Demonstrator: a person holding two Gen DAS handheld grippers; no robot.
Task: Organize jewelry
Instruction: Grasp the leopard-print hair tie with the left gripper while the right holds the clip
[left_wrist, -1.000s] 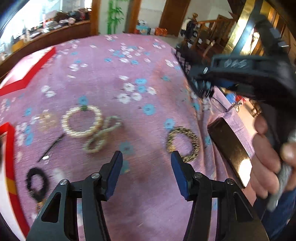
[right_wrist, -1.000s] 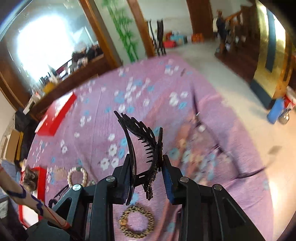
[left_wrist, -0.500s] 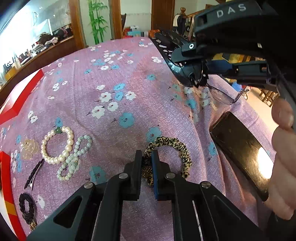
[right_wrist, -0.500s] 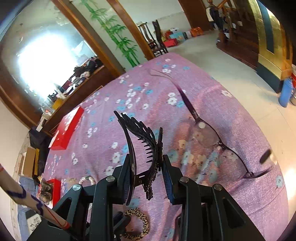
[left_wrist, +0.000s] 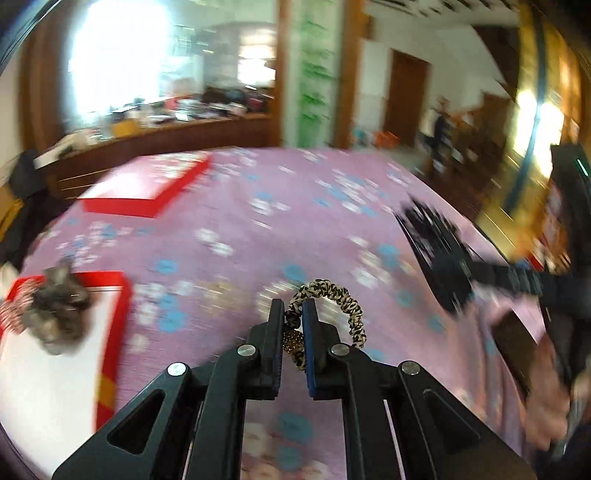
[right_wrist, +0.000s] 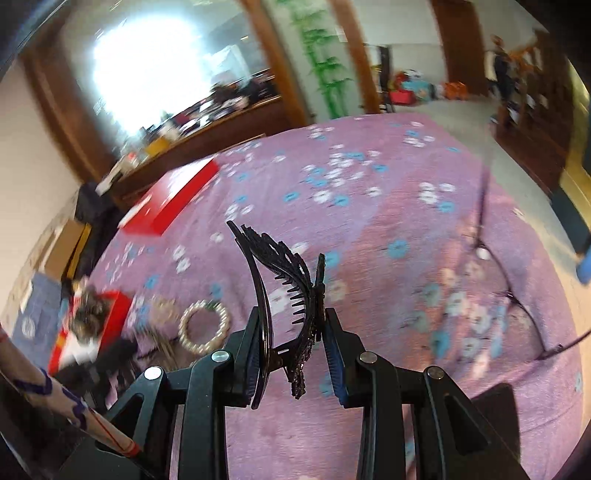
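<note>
The left gripper (left_wrist: 292, 317) is pinching shut, pointing toward 12 o'clock. The right gripper (right_wrist: 291, 334) is clamping too.

box (left_wrist: 110, 314) left | lid (left_wrist: 147, 192) behind | pearl bracelet (right_wrist: 205, 328) right of box

Two claws are in play: the left claw (left_wrist: 291, 319) and the right claw (right_wrist: 291, 332). One leopard-print scrunchie (left_wrist: 332, 299) sits just above the middle of the left view. One black hair claw clip (right_wrist: 284, 284) stands mid-frame in the right view. One pearl bracelet (right_wrist: 205, 328) shows at lower left there. Two red boxes: one flat red lid (right_wrist: 173, 201) at upper left, one open red box (left_wrist: 110, 314) at the left edge. One pair of glasses (right_wrist: 517, 295) on the right. One dark phone (left_wrist: 517, 347) at lower right of the left view.
</note>
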